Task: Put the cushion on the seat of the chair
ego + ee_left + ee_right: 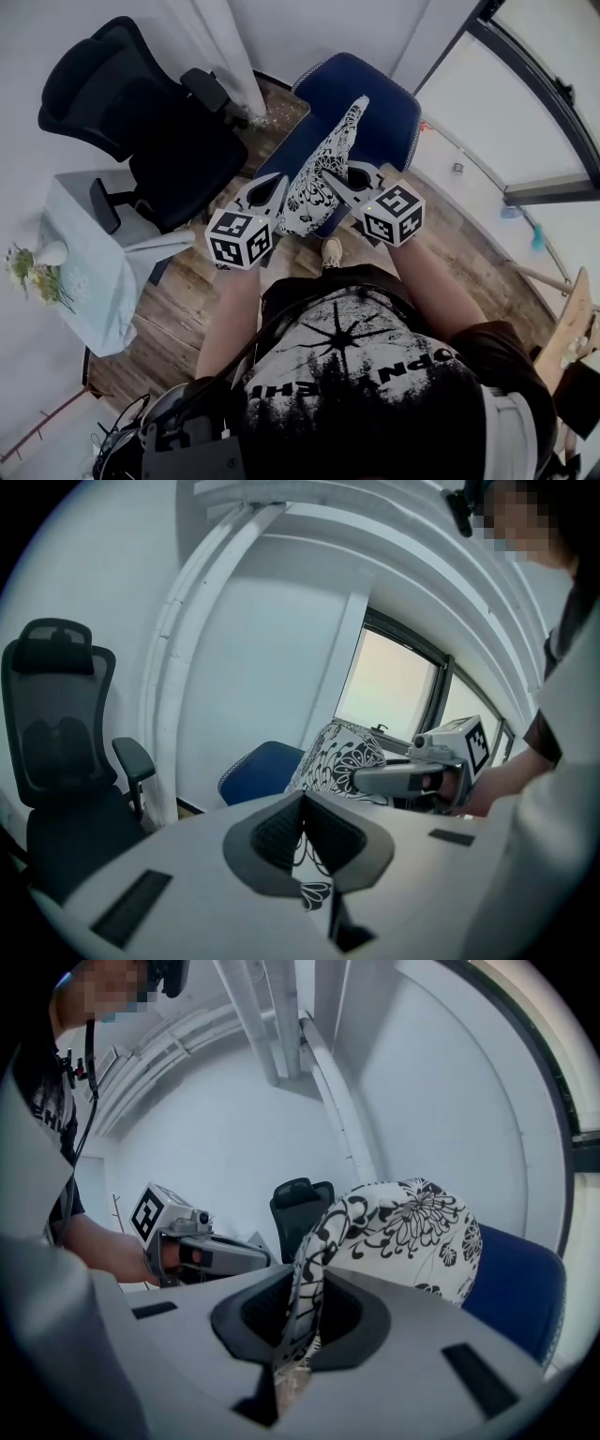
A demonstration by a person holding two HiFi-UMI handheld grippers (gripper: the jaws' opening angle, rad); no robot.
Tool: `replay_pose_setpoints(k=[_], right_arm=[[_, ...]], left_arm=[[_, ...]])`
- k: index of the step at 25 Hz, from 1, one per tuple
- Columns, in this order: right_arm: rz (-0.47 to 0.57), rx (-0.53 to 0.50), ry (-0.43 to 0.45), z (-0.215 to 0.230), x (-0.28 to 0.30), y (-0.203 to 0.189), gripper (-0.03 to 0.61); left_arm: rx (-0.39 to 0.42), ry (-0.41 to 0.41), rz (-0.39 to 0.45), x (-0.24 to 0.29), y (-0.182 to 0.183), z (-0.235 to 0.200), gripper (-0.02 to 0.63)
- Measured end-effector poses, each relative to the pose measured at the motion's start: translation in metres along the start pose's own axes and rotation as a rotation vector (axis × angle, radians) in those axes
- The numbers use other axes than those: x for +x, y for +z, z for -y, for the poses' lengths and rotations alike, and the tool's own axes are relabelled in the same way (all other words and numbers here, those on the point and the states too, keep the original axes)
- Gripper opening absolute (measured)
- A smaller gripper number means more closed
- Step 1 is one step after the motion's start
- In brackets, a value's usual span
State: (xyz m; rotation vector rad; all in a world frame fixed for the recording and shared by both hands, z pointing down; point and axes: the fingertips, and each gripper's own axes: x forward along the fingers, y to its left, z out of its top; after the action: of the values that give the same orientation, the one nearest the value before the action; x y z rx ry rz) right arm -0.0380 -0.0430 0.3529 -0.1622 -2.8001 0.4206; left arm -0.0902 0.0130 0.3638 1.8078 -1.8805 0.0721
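Observation:
A white cushion with a black flower print [323, 173] hangs upright in the air between my two grippers, over the front edge of the blue chair's seat [382, 117]. My left gripper [279, 189] is shut on the cushion's left edge, and printed fabric shows between its jaws [302, 834]. My right gripper [349, 176] is shut on the opposite edge, the cloth pinched flat in its jaws [305, 1312]. The cushion [408, 1227] bulges above the right jaws, in front of the blue chair [520, 1288]. The left gripper view shows the cushion [339, 754] beside the blue chair [262, 769].
A black mesh office chair [141, 122] stands left of the blue chair, close to it. A small table with a pale cloth [94, 272] and a vase of flowers [37, 267] is at the far left. A window wall [525, 103] runs along the right. The floor is wood [187, 300].

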Motion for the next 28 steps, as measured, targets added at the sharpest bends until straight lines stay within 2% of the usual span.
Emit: replay_pose_setpoints(k=[11,28], right_arm=[[-0.022,0.012,0.016,0.02,0.023,-0.005,0.034],[-0.093,0.158,-0.077,0.034,0.118,-0.031,0.034]], left_arm=[[-0.01,0.025,-0.031,0.007,-0.003,-0.017,0.014],[-0.015,-0.106,-0.136,0.015,-0.003,-0.106,0.014]])
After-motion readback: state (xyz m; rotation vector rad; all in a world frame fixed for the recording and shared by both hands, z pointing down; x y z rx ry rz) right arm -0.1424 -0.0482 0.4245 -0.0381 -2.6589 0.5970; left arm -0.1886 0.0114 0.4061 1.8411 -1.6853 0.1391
